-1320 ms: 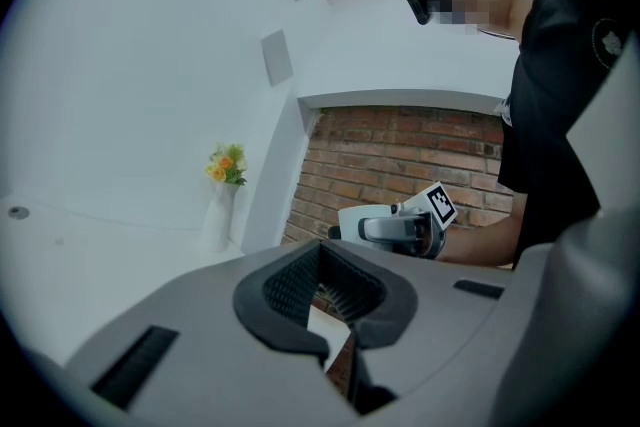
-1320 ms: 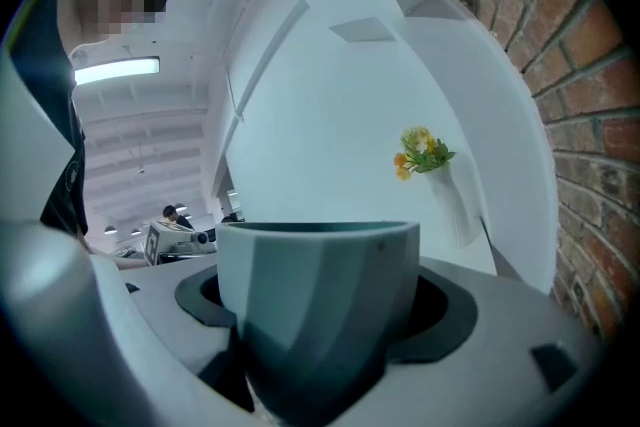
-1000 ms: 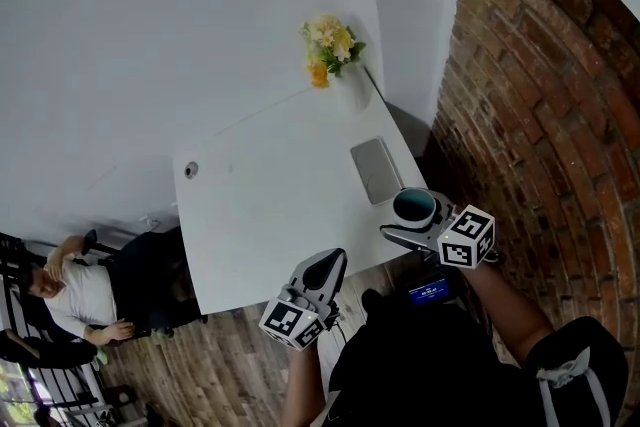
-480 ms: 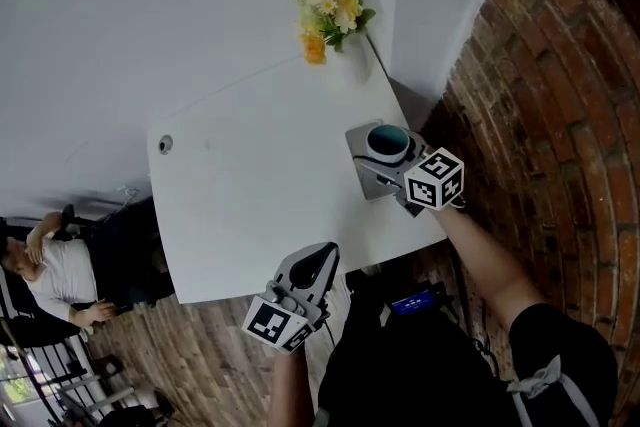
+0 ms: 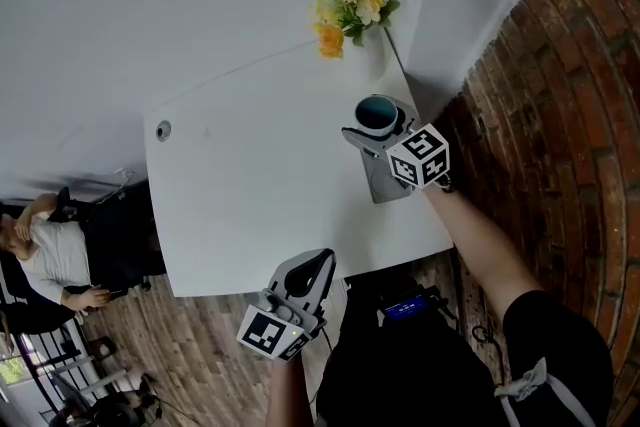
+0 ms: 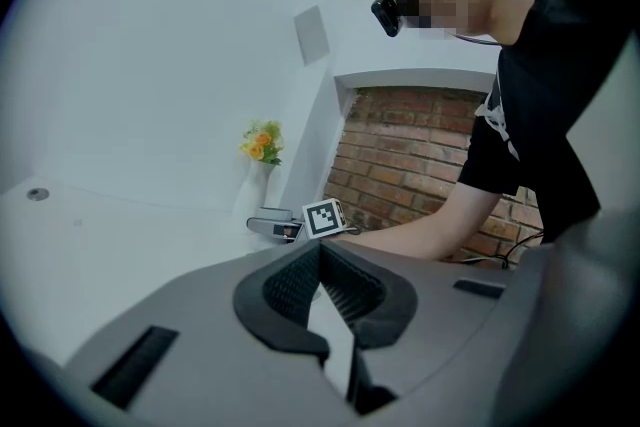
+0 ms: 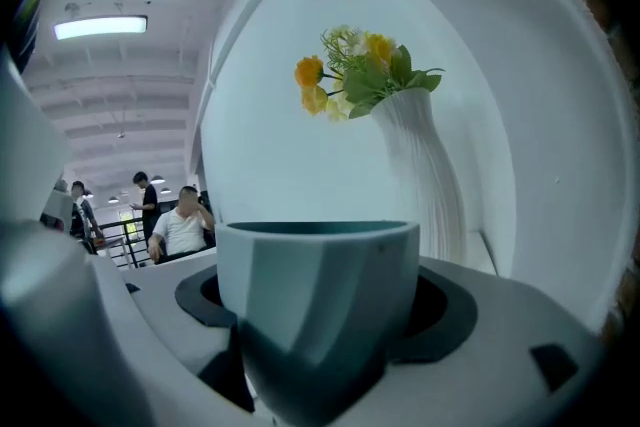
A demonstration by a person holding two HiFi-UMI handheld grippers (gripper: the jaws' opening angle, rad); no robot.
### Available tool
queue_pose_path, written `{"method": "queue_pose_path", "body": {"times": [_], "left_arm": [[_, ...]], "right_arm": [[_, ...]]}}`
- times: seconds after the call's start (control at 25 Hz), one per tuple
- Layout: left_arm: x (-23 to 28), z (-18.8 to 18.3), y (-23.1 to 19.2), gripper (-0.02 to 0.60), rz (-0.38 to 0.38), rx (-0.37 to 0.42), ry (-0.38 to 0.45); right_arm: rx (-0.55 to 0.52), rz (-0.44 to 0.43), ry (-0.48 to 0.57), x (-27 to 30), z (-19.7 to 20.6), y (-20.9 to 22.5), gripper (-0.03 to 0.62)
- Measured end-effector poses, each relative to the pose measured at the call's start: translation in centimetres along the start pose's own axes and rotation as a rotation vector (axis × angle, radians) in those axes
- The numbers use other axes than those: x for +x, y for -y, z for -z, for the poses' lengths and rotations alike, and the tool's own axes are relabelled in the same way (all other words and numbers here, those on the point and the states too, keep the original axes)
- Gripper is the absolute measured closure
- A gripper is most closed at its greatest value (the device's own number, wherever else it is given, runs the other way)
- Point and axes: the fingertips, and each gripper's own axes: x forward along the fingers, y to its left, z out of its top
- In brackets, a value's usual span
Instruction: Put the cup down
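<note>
**Operator:** Which step is in hand?

**Inspector:** The set-down, in my judgement. Your right gripper (image 5: pixel 374 125) has its jaws closed on the cup (image 5: pixel 378 111), which is upright. The cup is over the far right corner of the counter (image 5: pixel 250 185), between the pad (image 5: pixel 386 180) and the vase (image 7: pixel 425 165). I cannot tell whether its base touches the counter.

**Operator:** And next?

**Inspector:** Lower it level onto the counter, clear of the vase. Then part the jaws and draw straight back. Your left gripper (image 6: pixel 320 260) idles at the near edge, jaws together, holding nothing.

**Operator:** The count?

**Inspector:** One cup, one pad, one vase with flowers, one small round fitting (image 5: pixel 163 129), two grippers.
</note>
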Motion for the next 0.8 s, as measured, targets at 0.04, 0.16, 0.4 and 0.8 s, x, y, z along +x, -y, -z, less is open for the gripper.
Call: {"method": "queue_pose_path", "body": {"times": [0.04,0.16,0.4,0.8], "left_arm": [[0.0,0.0,-0.2,0.574,-0.002,-0.001,0.0],[0.1,0.0,-0.4,0.574,-0.002,-0.005,-0.004],[0.5,-0.1,-0.3,0.574,0.019,-0.005,-0.008],[0.0,-0.7,0.4,0.574,0.03,0.01,0.005]], "right_arm": [[-0.015,0.004,0.002,0.1,0.2,0.0,0.18],[-0.058,0.011,0.003,-0.1,0.7,-0.2,0.18],[-0.128,0.004,-0.051,-1.7,2.0,-1.1,0.18],[-0.154,0.016,-0.12,-1.9,3.5,-1.9,0.18]]}}
